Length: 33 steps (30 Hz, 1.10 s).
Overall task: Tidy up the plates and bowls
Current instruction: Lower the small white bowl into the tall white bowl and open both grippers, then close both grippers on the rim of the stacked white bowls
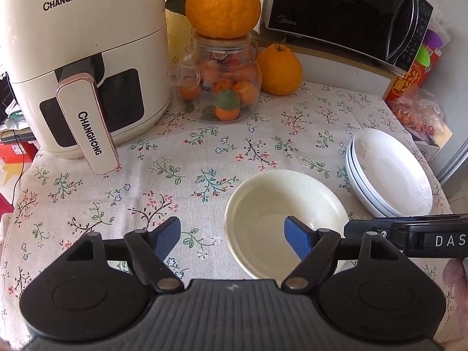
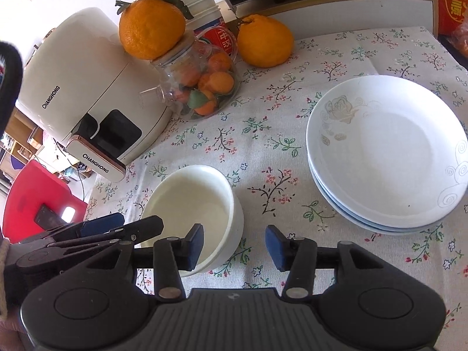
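A cream bowl (image 1: 280,201) (image 2: 190,196) stands upright on the flowered tablecloth (image 1: 175,175). To its right is a stack of white plates (image 1: 389,172) (image 2: 386,146) with a pale rose print. My left gripper (image 1: 232,239) is open astride the bowl's left rim, with one blue pad inside and one outside. My right gripper (image 2: 234,245) is open astride the bowl's right wall in the same way. No pad presses on the bowl. In the right wrist view the left gripper's fingers (image 2: 102,222) show at the bowl's far side.
A cream air fryer (image 1: 84,67) stands at the back left. Beside it, a glass jar of small oranges (image 1: 222,87) has a big orange (image 1: 223,3) on its lid. Another orange (image 1: 279,70) and a black microwave (image 1: 345,8) lie behind. The table's edge runs close on the left.
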{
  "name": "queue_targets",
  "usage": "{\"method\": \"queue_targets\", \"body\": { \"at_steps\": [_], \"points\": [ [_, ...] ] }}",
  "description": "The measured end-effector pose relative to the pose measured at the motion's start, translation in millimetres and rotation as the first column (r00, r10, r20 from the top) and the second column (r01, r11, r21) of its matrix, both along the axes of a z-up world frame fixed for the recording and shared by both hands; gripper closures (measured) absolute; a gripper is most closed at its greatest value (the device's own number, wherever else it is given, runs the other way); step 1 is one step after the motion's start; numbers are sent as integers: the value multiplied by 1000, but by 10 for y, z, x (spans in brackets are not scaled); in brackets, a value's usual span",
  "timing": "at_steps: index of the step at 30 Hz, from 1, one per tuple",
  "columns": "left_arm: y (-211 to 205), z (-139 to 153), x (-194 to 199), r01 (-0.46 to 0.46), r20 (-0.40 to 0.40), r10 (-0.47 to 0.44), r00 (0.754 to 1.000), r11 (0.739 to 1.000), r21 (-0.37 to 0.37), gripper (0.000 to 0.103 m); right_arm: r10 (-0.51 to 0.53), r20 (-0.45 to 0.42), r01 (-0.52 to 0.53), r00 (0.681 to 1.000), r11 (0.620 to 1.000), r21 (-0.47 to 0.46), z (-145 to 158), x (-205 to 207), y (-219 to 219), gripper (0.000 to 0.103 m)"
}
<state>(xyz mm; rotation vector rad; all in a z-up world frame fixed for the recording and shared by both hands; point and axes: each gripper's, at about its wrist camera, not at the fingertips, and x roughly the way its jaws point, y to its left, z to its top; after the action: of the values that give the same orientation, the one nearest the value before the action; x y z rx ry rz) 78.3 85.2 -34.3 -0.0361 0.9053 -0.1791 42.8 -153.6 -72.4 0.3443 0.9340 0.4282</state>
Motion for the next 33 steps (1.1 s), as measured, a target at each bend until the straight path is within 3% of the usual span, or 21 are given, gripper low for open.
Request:
{"method": "queue_targets", "body": {
  "at_steps": [2,8,19,27,33],
  "points": [
    [18,-24,-7,0,23,0,1000,1000,-7,23,16,44,-15,999,1000,-24,-7,-21,-3,45],
    [98,-111,8,13,42,-11,999,999,-48,23,63,118,-58,991,997,-44,-51,-76,7,41],
    [76,-197,18,90,70,-86,994,995,-51,37,49,168,-52,985,999,11,-103,-113,38,41],
    [82,-232,56,91,47,-89,995,995,-44,45,84,185,-78,979,996,-37,-162,-142,154,42],
    [78,-248,71,105,27,-104,994,993,-46,56,103,187,-93,977,994,-62,-205,-151,221,49]
  ]
}}
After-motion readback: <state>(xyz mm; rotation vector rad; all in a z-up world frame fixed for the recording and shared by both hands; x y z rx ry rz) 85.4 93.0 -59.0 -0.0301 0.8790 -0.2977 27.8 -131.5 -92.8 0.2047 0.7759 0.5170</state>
